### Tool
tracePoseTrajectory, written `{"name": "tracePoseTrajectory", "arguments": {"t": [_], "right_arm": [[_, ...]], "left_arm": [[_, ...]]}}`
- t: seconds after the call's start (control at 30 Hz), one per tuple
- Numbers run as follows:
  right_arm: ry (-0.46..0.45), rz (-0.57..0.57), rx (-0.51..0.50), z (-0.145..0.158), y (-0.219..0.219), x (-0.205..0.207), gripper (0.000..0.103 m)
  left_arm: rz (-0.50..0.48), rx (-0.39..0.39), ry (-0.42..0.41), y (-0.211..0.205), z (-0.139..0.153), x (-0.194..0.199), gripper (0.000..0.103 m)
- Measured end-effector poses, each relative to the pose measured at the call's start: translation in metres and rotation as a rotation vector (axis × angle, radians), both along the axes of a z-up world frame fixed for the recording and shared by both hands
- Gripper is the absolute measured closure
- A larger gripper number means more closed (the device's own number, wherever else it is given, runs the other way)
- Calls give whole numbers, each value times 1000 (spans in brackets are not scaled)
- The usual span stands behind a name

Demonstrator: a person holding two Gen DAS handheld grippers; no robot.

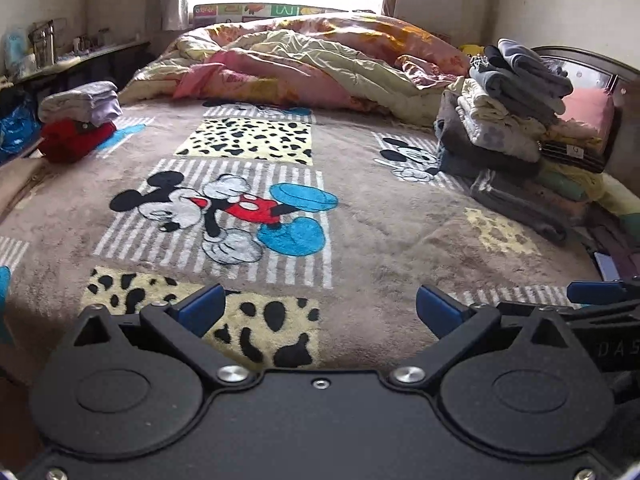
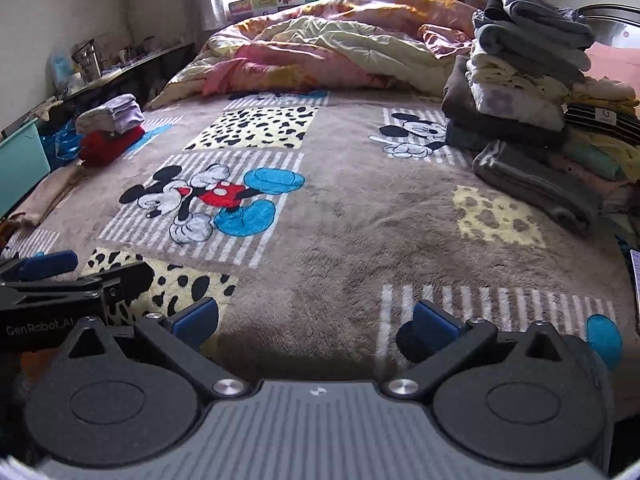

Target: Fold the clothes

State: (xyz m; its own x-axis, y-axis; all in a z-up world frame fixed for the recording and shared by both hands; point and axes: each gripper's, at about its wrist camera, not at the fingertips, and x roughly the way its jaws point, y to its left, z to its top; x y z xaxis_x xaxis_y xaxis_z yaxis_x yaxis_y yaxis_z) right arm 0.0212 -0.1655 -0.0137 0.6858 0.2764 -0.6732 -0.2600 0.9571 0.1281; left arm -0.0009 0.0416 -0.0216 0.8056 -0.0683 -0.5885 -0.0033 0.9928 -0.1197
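A tall stack of folded clothes in grey, cream and yellow stands at the right of the bed. A small pile, lilac and grey tops on a red garment, lies at the left edge. My left gripper hovers open over the blanket's near edge, nothing between its blue pads. My right gripper is open too and holds nothing. Each gripper shows at the side of the other's view: the right one and the left one.
A brown cartoon-mouse blanket covers the bed. A crumpled pink and yellow quilt lies at the far end under a bright window. A cluttered shelf runs along the left wall; a dark headboard at right.
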Motion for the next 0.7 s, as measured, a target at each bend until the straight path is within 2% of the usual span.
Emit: {"name": "tracePoseTrajectory", "arguments": {"t": [0.7], "right_arm": [[-45,-24,46,6,-25,1,0]], "left_arm": [[-61,101,-45,-35,7,11,0]]}}
